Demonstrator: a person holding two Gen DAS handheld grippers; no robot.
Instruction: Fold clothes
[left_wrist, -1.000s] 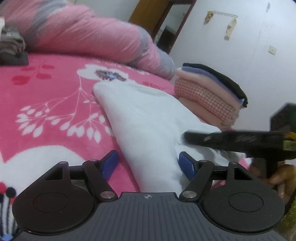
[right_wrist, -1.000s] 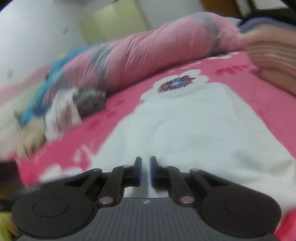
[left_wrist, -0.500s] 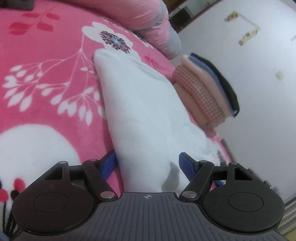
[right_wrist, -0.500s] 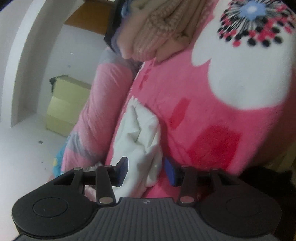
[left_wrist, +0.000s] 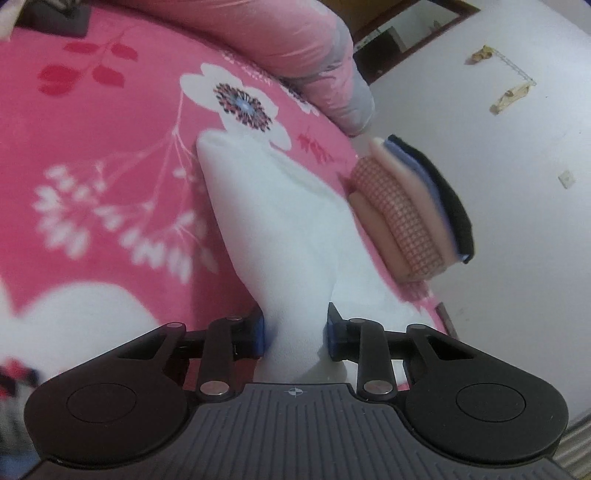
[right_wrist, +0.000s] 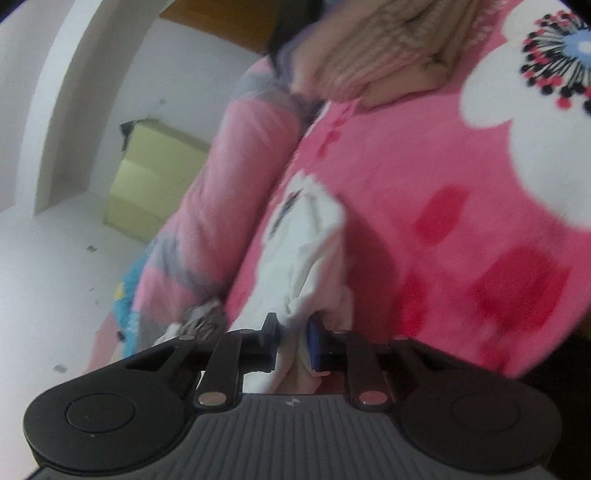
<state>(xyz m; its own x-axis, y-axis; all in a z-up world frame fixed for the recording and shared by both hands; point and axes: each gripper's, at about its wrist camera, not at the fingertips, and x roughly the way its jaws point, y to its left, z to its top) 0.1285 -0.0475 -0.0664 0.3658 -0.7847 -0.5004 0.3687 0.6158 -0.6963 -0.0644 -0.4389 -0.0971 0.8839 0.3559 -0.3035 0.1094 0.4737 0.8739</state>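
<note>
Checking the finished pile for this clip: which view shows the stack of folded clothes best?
The left wrist view. The stack of folded clothes sits sharp beside the white garment, its checked, peach, blue and black layers distinct. The right wrist view shows only a blurred part at its top edge.

One white garment (left_wrist: 280, 221), one stack (left_wrist: 413, 210) of perhaps four folded clothes, one blanket (left_wrist: 92, 155), one rolled quilt (left_wrist: 288, 33), two grippers (left_wrist: 295, 328).

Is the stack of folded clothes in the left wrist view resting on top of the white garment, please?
No, the stack of folded clothes sits on the pink floral blanket beside the white garment, not on it.
</note>
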